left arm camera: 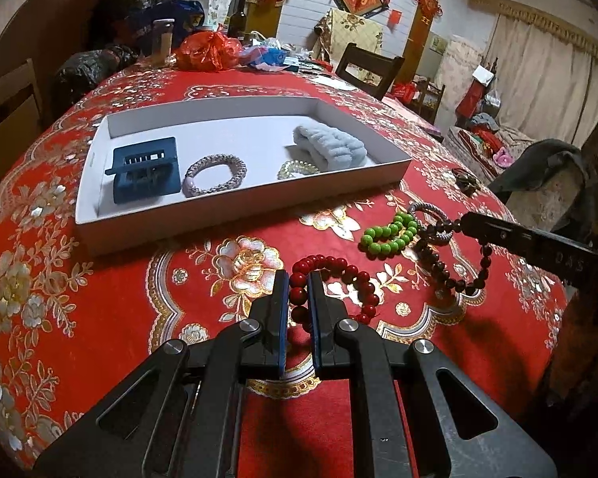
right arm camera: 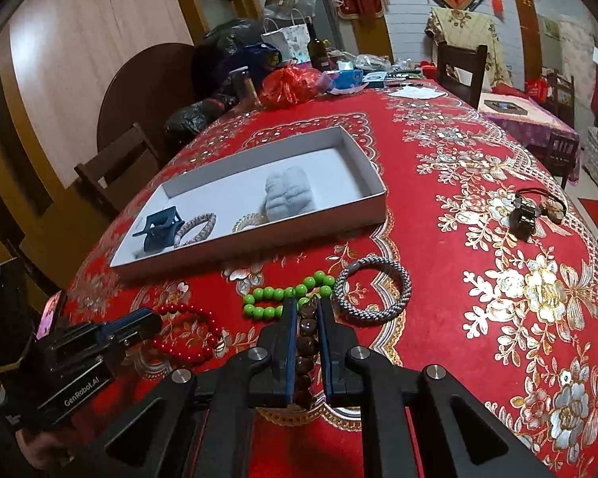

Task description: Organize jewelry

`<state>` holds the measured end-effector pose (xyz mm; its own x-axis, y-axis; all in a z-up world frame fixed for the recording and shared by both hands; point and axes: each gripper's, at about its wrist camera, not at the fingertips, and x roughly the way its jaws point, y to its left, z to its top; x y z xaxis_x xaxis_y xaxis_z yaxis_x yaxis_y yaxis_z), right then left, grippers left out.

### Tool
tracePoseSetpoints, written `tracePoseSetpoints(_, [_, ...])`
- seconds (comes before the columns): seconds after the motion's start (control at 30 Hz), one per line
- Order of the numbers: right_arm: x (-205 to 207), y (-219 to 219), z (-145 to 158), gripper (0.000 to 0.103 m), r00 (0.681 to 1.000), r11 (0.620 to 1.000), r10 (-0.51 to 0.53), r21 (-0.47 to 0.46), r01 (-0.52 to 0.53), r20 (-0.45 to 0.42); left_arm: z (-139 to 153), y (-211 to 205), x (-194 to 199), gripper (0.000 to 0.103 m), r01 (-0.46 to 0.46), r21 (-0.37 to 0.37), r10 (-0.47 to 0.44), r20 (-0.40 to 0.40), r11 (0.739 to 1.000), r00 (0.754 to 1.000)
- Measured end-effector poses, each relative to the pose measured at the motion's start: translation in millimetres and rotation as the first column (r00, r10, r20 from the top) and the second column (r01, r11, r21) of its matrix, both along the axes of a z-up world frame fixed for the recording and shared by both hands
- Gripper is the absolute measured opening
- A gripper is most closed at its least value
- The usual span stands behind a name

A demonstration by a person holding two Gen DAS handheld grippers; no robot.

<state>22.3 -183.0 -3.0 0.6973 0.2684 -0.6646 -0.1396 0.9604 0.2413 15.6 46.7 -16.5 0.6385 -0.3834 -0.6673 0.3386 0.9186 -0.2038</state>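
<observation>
My left gripper (left arm camera: 298, 279) is shut on a red bead bracelet (left arm camera: 341, 271) that lies on the red tablecloth. My right gripper (right arm camera: 307, 306) is shut on a dark brown bead bracelet (right arm camera: 303, 342); it also shows in the left wrist view (left arm camera: 450, 267), hanging from the right gripper's fingers (left arm camera: 494, 231). A green bead bracelet (right arm camera: 287, 296) and a grey braided bracelet (right arm camera: 372, 292) lie just beyond. The white tray (left arm camera: 227, 221) holds a blue hair claw (left arm camera: 145, 171), a braided bracelet (left arm camera: 215, 175), a gold bracelet (left arm camera: 297, 167) and a pale fluffy scrunchie (left arm camera: 329, 145).
A dark watch and hair ties (right arm camera: 534, 209) lie on the cloth to the right. Bags, a bottle (right arm camera: 317, 49) and clutter stand at the table's far end. Wooden chairs (right arm camera: 115, 171) stand around the table.
</observation>
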Motion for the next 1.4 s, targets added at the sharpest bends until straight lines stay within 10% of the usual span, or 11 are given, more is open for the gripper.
tracePoseSetpoints(1.4, [1,21,8,0.009,0.998,0.998,0.016,-0.067,-0.011,0.068,-1,0,-1,0.008,0.005,-0.021,-0.005,-0.013,1.000,1.000])
